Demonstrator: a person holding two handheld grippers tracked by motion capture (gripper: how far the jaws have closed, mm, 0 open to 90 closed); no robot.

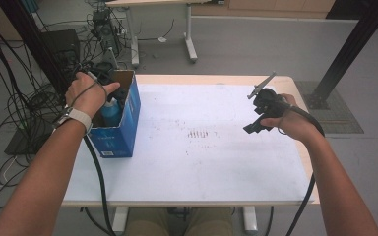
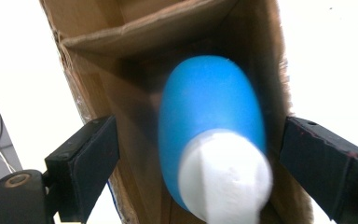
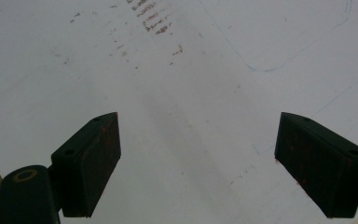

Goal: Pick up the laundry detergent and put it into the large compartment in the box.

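the blue bottle with its white cap sits inside the cardboard box, cap end toward the camera in the left claw view, its blue body running back into the brown interior. in the high view the bottle stands in the near part of the box, whose blue outer wall faces the middle of the surface. a cardboard divider crosses the box just beyond the bottle in the left claw view.

the left claw hangs over the open top of the box with the bottle between its two black jaws. the jaws stand apart, with a gap on each side of the bottle, so the pads are not pressing on it. the bottle looks blurred in that view. in the high view the left hand is above the box's far left corner, a watch on the wrist and a black cable trailing down past the box.

the box rests at the left edge of the white surface, near the far corner. some faint dark smudges mark the middle of the surface.

the right claw is held well apart from the box, over the right side of the surface, in the right hand. in the right claw view its jaws are wide apart with nothing between them, and bare white surface below.
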